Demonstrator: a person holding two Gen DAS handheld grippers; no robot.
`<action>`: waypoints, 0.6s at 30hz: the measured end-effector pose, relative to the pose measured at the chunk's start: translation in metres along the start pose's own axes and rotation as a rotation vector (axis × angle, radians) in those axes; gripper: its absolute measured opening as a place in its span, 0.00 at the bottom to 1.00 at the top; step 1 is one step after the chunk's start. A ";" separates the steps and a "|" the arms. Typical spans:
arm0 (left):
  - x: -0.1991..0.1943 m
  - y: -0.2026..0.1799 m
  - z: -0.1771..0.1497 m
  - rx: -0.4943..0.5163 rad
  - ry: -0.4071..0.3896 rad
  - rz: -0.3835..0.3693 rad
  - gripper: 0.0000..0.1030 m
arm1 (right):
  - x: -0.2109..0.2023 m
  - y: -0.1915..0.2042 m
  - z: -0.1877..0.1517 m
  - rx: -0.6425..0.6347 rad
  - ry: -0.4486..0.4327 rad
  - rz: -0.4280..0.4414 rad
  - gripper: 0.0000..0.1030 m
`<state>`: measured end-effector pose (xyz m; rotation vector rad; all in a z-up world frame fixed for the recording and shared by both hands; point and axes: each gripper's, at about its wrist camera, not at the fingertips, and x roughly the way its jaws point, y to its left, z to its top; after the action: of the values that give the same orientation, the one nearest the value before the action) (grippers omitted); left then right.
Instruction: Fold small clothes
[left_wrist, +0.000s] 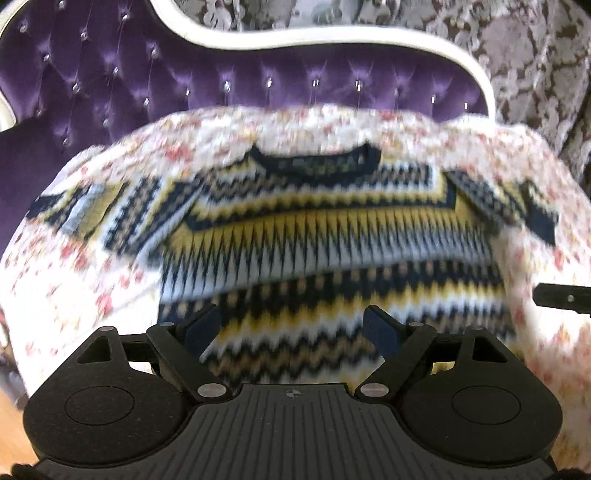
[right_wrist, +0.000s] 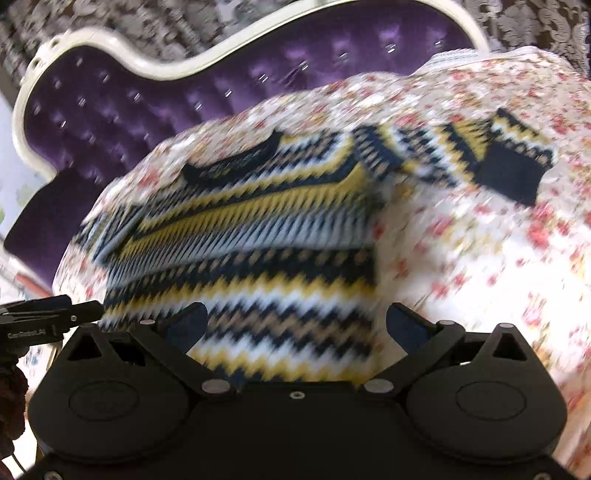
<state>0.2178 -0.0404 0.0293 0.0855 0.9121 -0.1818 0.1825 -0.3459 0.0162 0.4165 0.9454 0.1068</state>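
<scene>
Between both tools' spread fingers lies sweater (left_wrist: 325, 236).

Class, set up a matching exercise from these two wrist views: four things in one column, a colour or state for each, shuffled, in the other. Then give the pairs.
Things:
1. sweater
2. headboard
3. bedspread
4. left gripper

Colour or state:
A. purple, tufted, white frame
B. open, holding nothing
C. white with red flowers
D. navy, yellow and white zigzag, spread flat

Pairs: 1-D, 2-A, 3-C, 4-B
</scene>
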 end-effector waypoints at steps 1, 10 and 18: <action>0.005 0.001 0.006 -0.010 -0.019 -0.014 0.82 | 0.002 -0.009 0.008 0.012 -0.009 -0.008 0.99; 0.067 -0.004 0.034 -0.001 -0.119 0.038 0.82 | 0.024 -0.081 0.052 0.002 -0.100 -0.214 0.99; 0.122 -0.011 0.039 -0.010 -0.092 0.092 0.82 | 0.050 -0.103 0.071 -0.125 -0.187 -0.370 0.99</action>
<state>0.3192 -0.0713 -0.0437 0.1089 0.8151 -0.0953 0.2597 -0.4482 -0.0263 0.1282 0.8127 -0.2064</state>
